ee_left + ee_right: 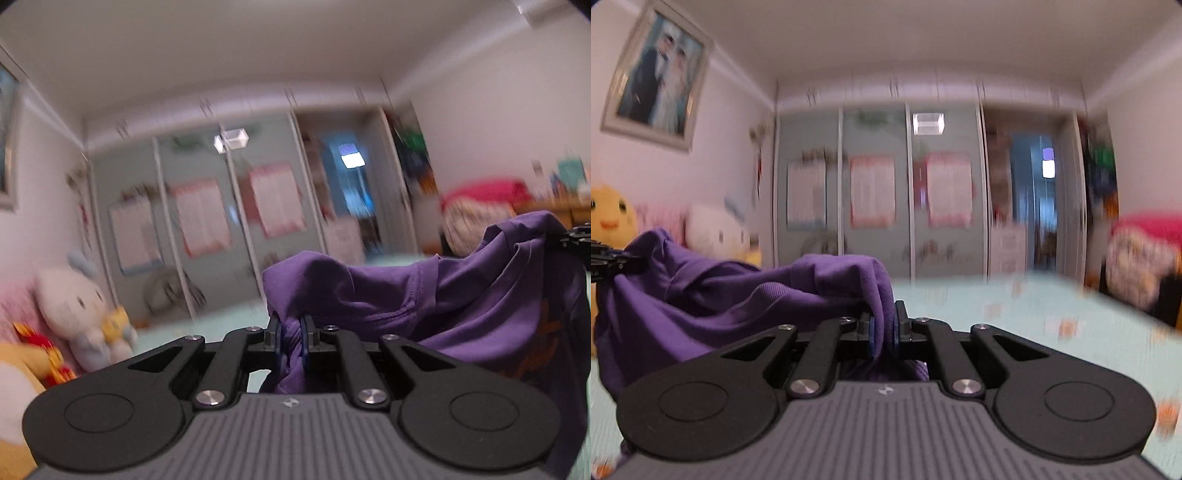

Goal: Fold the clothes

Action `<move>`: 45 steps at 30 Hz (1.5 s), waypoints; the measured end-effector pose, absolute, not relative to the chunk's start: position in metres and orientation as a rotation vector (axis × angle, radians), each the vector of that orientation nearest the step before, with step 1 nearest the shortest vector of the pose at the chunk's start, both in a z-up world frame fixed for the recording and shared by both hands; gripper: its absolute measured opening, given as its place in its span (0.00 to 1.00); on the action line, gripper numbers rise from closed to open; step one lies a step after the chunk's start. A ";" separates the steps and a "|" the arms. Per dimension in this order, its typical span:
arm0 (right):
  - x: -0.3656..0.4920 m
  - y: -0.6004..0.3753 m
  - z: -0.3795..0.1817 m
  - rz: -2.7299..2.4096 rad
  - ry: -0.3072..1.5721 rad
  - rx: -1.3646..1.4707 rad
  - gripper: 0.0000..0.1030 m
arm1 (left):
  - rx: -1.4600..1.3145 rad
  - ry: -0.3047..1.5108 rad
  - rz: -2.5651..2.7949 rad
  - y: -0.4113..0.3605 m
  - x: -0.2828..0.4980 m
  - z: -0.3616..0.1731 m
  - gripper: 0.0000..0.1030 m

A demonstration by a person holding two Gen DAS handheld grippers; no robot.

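Observation:
A purple T-shirt hangs between my two grippers, lifted above a pale green bed sheet. My left gripper is shut on one edge of the shirt. The cloth stretches right to the other gripper at the frame's right edge. My right gripper is shut on the shirt too. The cloth sags to the left toward the left gripper. An orange print shows on the shirt's hanging part in the left wrist view.
Plush toys sit at the bed's left side, also in the right wrist view. A mirrored wardrobe stands at the far wall. A pile of red and patterned bedding lies at the right. A framed photo hangs on the left wall.

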State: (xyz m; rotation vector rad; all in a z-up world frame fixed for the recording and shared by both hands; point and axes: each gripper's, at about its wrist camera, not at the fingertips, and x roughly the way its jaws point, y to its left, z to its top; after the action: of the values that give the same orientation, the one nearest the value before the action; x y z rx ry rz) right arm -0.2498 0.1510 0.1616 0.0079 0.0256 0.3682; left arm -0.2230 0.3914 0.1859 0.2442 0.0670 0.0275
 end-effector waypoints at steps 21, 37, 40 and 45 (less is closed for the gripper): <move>-0.299 0.137 0.199 0.325 -0.170 -0.168 0.08 | 0.213 -0.045 0.189 0.347 -0.299 0.176 0.13; -0.163 0.182 0.177 0.334 0.001 -0.122 0.08 | 0.232 0.082 0.287 0.384 -0.132 0.163 0.13; -0.101 0.202 0.173 0.323 0.051 -0.131 0.08 | 0.239 0.140 0.315 0.400 -0.064 0.159 0.17; 0.029 0.238 0.143 0.296 0.200 -0.139 0.18 | 0.191 0.396 0.388 0.431 0.036 0.106 0.43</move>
State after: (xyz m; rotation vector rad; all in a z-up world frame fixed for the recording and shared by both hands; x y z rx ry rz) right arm 0.0285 0.2382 0.1428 -0.1390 0.2000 0.2959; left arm 0.0358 0.4310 0.1055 0.1907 0.3963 0.3880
